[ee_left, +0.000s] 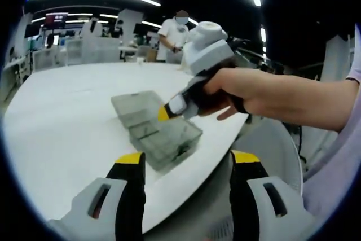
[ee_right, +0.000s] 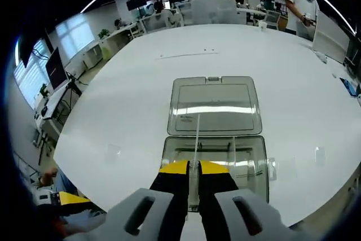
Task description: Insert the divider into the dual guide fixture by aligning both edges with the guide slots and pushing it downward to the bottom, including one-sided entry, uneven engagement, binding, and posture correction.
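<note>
A clear plastic box (ee_right: 248,165) sits on the white table, its lid (ee_right: 214,103) folded open and flat behind it. My right gripper (ee_right: 193,169) is shut on a thin clear divider (ee_right: 197,136), which stands on edge over the box's left half. Whether its edges sit in the guide slots is unclear. In the left gripper view, the right gripper (ee_left: 164,112), held in a hand (ee_left: 237,86), hovers over the same box (ee_left: 161,136). My left gripper (ee_left: 188,159) is open and holds nothing, just in front of the box near the table edge.
The round white table (ee_left: 67,117) has wide free room behind and left of the box; its near edge (ee_left: 220,153) runs close by the box. A small clear piece (ee_right: 319,154) lies to the right. A person (ee_left: 172,32) stands at the far tables.
</note>
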`<state>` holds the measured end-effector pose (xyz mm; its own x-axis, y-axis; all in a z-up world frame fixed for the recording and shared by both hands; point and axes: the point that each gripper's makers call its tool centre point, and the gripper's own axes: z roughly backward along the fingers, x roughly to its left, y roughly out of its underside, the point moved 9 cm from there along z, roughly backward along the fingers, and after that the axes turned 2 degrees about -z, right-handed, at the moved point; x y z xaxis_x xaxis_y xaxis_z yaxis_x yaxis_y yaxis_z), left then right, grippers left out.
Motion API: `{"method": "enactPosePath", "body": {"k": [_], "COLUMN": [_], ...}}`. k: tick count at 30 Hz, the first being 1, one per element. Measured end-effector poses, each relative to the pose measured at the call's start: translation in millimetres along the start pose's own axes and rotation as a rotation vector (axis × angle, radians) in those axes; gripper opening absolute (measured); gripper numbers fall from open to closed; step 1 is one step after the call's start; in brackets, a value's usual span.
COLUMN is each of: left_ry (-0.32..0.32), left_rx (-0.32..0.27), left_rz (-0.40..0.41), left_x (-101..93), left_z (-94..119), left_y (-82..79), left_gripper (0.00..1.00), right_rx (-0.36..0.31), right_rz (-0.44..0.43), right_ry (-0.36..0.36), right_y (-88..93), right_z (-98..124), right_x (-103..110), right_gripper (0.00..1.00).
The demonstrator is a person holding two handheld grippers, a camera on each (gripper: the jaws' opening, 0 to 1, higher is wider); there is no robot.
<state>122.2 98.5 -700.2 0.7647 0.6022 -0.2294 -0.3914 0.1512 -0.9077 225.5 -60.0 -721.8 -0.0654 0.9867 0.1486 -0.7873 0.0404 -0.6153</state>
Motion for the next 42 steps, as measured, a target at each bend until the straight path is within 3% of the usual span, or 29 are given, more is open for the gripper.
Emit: {"method": "enactPosePath", "body": {"k": [42], "left_ry": [0.022], "left_rx": [0.015], "left_rz": [0.011], "left_x": [-2.3], "left_z": [-1.1], "left_y": [1.6], "left_gripper": [0.57], "right_rx": [0.053], "right_rz": [0.015], "right_ry": [0.006], "right_y": [13.9], "right_z": [-19.7], "right_x": [-5.2], "right_gripper": [0.00]}}
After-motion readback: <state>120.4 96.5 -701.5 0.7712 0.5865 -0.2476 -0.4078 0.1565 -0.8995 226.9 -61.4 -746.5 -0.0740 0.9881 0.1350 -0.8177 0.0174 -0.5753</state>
